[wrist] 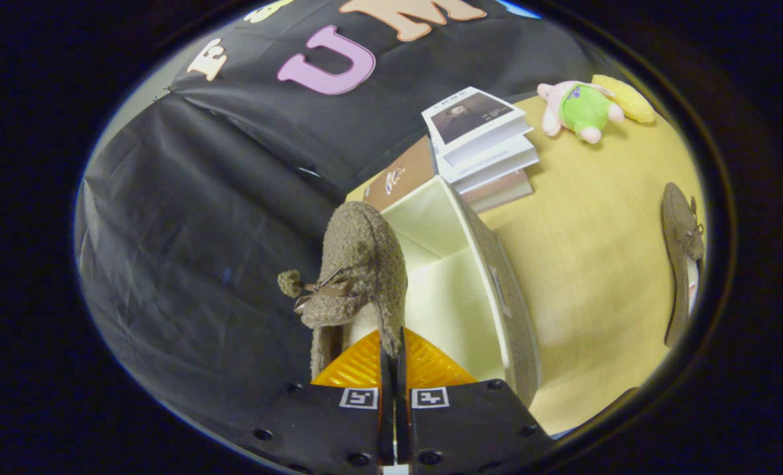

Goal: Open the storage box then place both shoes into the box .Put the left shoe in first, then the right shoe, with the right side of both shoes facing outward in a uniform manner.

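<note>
Two fingers (394, 353) were pressed nearly together, pinching the heel rim of a fuzzy brown shoe (358, 270) that hung just ahead of them, its bow and small pompom facing the cloth wall. Right beside that shoe stood the storage box (464, 284), open, with pale smooth inner walls and a grey outer side. Beyond the box lay a stack of books (487, 152). Well apart from the box, on the wooden worktop (589, 264), rested the second shoe (681, 257), flat and suede-like, and a plush toy (579, 109).
</note>
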